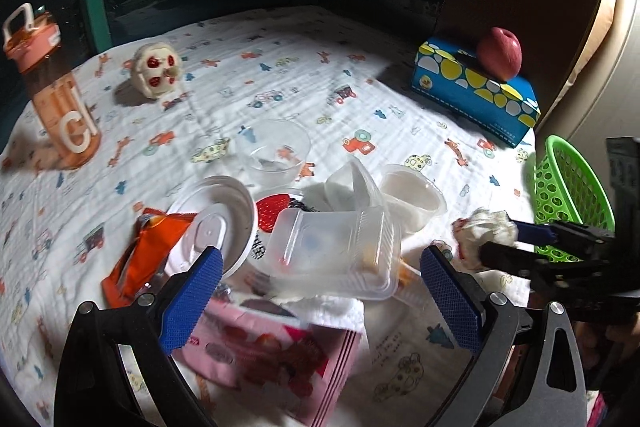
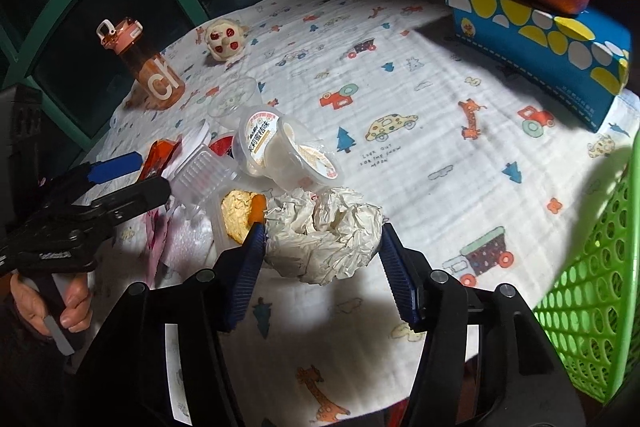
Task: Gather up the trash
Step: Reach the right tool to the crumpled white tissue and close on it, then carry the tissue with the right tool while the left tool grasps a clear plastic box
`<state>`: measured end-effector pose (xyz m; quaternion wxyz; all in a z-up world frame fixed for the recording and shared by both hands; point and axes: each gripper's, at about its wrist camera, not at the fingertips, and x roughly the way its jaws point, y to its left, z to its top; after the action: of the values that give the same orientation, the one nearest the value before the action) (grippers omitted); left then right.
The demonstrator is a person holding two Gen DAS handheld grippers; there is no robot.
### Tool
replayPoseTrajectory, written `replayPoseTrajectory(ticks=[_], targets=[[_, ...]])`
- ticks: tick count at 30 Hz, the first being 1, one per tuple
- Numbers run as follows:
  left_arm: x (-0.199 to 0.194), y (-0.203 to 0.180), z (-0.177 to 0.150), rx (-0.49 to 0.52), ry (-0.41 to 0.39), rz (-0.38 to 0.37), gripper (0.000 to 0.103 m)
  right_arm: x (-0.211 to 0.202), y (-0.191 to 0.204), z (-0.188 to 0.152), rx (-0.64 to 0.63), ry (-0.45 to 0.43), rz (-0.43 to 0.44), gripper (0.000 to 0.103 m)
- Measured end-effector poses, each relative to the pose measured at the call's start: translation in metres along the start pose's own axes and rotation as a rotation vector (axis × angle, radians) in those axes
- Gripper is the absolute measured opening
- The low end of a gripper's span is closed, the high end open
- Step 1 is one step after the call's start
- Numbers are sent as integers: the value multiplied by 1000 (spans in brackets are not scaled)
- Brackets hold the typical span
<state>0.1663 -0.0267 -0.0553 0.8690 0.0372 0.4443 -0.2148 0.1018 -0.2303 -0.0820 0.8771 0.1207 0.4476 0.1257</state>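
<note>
A heap of trash lies on the patterned cloth (image 1: 304,99). In the right wrist view a crumpled white paper ball (image 2: 324,235) sits between my right gripper's (image 2: 322,231) blue pads, and both pads touch its sides. The left wrist view shows that same paper ball (image 1: 486,231) in the right gripper (image 1: 502,233) beside the green basket (image 1: 568,187). My left gripper (image 1: 320,255) stands open, its fingers wide on either side of a clear plastic clamshell box (image 1: 332,251) without touching it. In the right wrist view the left gripper (image 2: 154,173) is at the left, held by a hand (image 2: 72,303).
Around the box lie an orange wrapper (image 1: 140,255), a white lid (image 1: 216,223), a pink packet (image 1: 272,351), plastic cups (image 1: 412,199) and a clear bowl (image 1: 276,151). An orange bottle (image 1: 60,95), a toy (image 1: 158,69) and a tissue box (image 1: 476,87) bearing an apple (image 1: 500,53) stand further off. The green basket (image 2: 592,287) is at the right.
</note>
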Motion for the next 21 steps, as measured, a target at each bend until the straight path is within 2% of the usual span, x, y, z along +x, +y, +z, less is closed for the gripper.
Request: replayPoseTrajectory(ticks=[10, 15, 17, 21], targets=[[35, 18, 5, -39, 62, -116, 96, -45, -19, -9, 27, -64, -36, 58], [38, 24, 2, -59, 50, -162, 94, -57, -27, -12, 43, -80, -61, 58], [37, 25, 1, -59, 44, -158, 89, -62, -30, -14, 49, -89, -74, 58], [36, 27, 1, -67, 38, -173, 87, -68, -34, -14, 60, -101, -85, 58]])
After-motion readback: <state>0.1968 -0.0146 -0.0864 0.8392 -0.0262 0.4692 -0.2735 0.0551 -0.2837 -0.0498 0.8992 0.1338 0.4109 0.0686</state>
